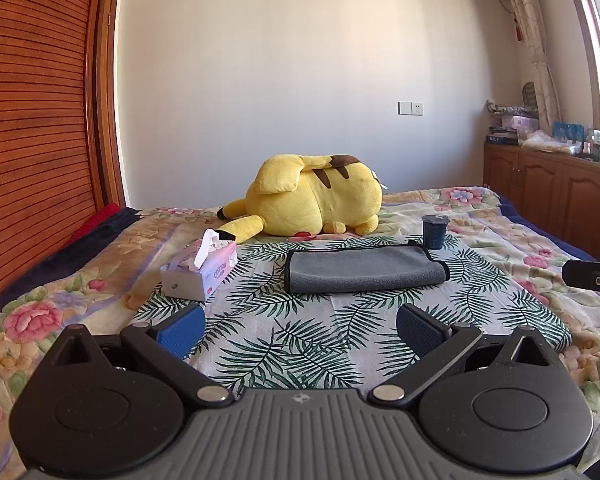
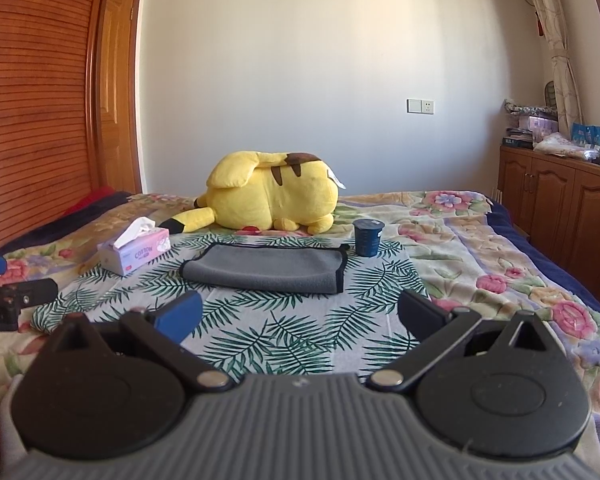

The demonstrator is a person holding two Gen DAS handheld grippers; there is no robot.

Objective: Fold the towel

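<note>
A grey towel (image 1: 364,269) with black trim lies folded flat on the leaf-print cloth (image 1: 300,344) on the bed; it also shows in the right wrist view (image 2: 266,268). My left gripper (image 1: 300,328) is open and empty, held low over the cloth, short of the towel's near edge. My right gripper (image 2: 300,316) is open and empty too, likewise in front of the towel. Part of the right gripper's body shows at the left wrist view's right edge (image 1: 592,276), and the left gripper's body at the right wrist view's left edge (image 2: 8,304).
A tissue box (image 1: 200,270) stands left of the towel. A dark blue cup (image 1: 434,232) stands at its far right corner. A yellow plush toy (image 1: 316,206) lies behind. A wooden headboard (image 1: 32,120) is at left, cabinets (image 1: 560,184) at right.
</note>
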